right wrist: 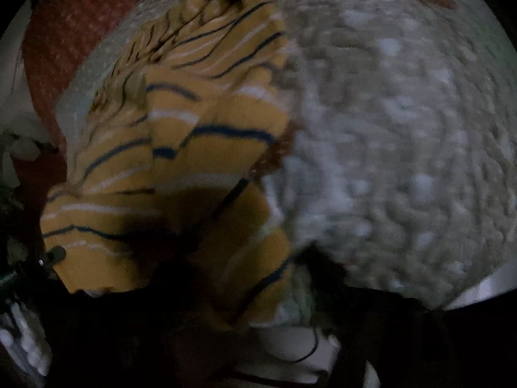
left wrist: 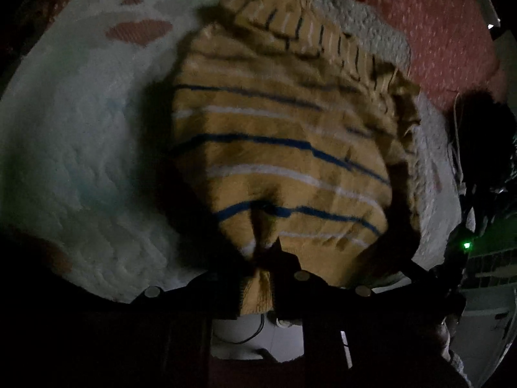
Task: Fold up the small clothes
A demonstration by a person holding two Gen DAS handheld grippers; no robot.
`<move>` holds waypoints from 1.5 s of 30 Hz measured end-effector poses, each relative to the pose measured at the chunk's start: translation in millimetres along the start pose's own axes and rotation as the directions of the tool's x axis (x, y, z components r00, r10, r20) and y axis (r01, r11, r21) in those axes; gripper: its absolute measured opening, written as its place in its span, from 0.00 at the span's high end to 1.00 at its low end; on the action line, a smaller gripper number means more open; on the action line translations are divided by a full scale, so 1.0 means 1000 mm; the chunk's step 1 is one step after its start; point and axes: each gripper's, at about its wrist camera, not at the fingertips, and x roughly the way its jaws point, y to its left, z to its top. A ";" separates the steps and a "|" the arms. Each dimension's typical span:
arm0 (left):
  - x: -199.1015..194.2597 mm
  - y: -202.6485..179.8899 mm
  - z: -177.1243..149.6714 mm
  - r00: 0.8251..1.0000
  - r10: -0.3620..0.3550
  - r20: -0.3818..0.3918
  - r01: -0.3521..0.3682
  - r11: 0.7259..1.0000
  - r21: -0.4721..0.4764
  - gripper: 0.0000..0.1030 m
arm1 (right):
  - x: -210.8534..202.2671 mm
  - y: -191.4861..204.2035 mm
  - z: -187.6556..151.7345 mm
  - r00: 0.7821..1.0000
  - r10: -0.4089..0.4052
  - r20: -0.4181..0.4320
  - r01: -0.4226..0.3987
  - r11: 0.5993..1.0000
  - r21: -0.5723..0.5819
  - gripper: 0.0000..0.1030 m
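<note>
**Striped sweater pinched at its near edge on a fluffy blanket**

Sweater (left wrist: 284, 161) lay spread ahead of the left gripper (left wrist: 268, 258), a small mustard-yellow knit with thin dark blue and white stripes running across it. It rested on a pale, nubbly blanket (left wrist: 80, 161) that carried a few reddish patches. Beyond the blanket, toward the far right of the left view, a red bedspread (left wrist: 436, 32) with small light specks showed.

The left gripper's dark fingers (left wrist: 290, 278) were closed tight on the sweater's nearest edge. A tuck of yellow fabric was bunched up between them, and a narrow strip of the knit hung down below the fingers toward the camera. The far end of the sweater, with its ribbed band of short stripes, lay well ahead of the gripper near the blanket's far border.

From the right gripper's (right wrist: 206, 258) camera, the sweater (right wrist: 194, 129) sat ahead and to the left, creased into folds, with the blanket (right wrist: 404, 161) filling everything to the right. The picture was dim and blurred. A fold of the sweater ran down into the dark space where the right gripper's fingers stood, and they appeared to be closed on that near corner, though the shadow hid the contact itself. At the left edge of this view, the tip of the other gripper (right wrist: 55, 253) touched the sweater's outer edge. The red bedspread (right wrist: 64, 32) appeared beyond the blanket at the upper left.
</note>
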 end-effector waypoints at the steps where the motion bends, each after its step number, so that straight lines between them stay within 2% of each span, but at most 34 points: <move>1: -0.004 -0.001 0.003 1.000 -0.003 -0.002 0.003 1.000 -0.004 0.88 | -0.008 -0.012 -0.003 0.999 0.052 -0.010 -0.051 0.997 0.061 0.92; 3: -0.011 0.001 0.002 1.000 -0.009 -0.014 0.009 1.000 -0.007 0.88 | -0.018 -0.032 -0.008 0.975 0.219 -0.023 -0.211 0.959 0.188 0.92; 6: -0.018 0.000 -0.003 1.000 0.005 -0.030 -0.005 1.000 0.002 0.88 | -0.045 -0.028 -0.024 0.962 0.273 -0.019 -0.265 0.947 0.183 0.92; 9: -0.028 0.006 -0.012 0.999 0.003 -0.037 -0.003 1.000 -0.007 0.89 | -0.067 -0.015 -0.041 0.964 0.263 -0.037 -0.257 0.959 0.119 0.93; 13: -0.037 0.017 -0.031 0.999 -0.007 -0.045 0.006 0.999 -0.033 0.89 | -0.080 -0.014 -0.065 0.974 0.213 -0.082 -0.206 0.975 0.077 0.93; 19: -0.031 0.030 -0.064 0.995 -0.033 -0.091 0.029 0.998 -0.050 0.89 | -0.074 -0.036 -0.093 0.974 0.195 -0.117 -0.179 0.975 0.134 0.94; 23: -0.022 0.043 -0.068 0.993 -0.050 -0.105 0.040 0.995 -0.090 0.89 | -0.076 -0.035 -0.088 0.978 0.173 -0.113 -0.160 0.980 0.118 0.94; 25: -0.023 0.045 -0.064 0.992 -0.084 -0.097 0.074 0.992 -0.100 0.89 | -0.076 -0.025 -0.082 0.977 0.181 -0.111 -0.168 0.979 0.116 0.94; 28: -0.035 0.038 -0.054 0.991 -0.117 -0.070 0.111 0.990 -0.084 0.89 | -0.086 -0.016 -0.064 0.963 0.261 -0.063 -0.250 0.957 0.144 0.93; 31: -0.053 0.031 -0.029 0.983 -0.177 -0.041 0.173 0.981 -0.088 0.89 | -0.104 0.000 -0.030 0.948 0.319 0.002 -0.317 0.941 0.118 0.93; 33: -0.062 0.024 0.008 0.981 -0.194 -0.004 0.193 0.978 -0.075 0.89 | -0.112 0.014 0.005 0.937 0.346 0.041 -0.348 0.933 0.091 0.93; 35: -0.064 0.014 0.047 0.983 -0.181 0.032 0.183 0.982 -0.056 0.89 | -0.112 0.029 0.051 0.931 0.356 0.082 -0.361 0.930 0.063 0.93; 37: -0.057 0.001 0.087 0.985 -0.163 0.059 0.165 0.986 -0.031 0.89 | -0.106 0.042 0.090 0.936 0.333 0.116 -0.339 0.940 0.035 0.93; 41: -0.012 -0.024 0.175 0.994 -0.082 0.071 0.083 0.996 -0.019 0.89 | -0.059 0.055 0.178 0.941 0.305 0.146 -0.317 0.947 0.061 0.90; 42: 0.000 -0.029 0.192 0.996 -0.058 0.070 0.060 0.998 -0.031 0.88 | -0.049 0.053 0.189 0.943 0.299 0.150 -0.312 0.947 0.078 0.89; 44: 0.028 -0.034 0.226 0.998 -0.025 0.061 0.029 0.998 -0.056 0.88 | -0.022 0.046 0.216 0.960 0.225 0.164 -0.248 0.959 0.135 0.76; 45: 0.040 -0.030 0.239 0.999 -0.026 0.046 0.029 0.996 -0.081 0.87 | -0.017 0.045 0.222 0.965 0.198 0.172 -0.224 0.963 0.150 0.60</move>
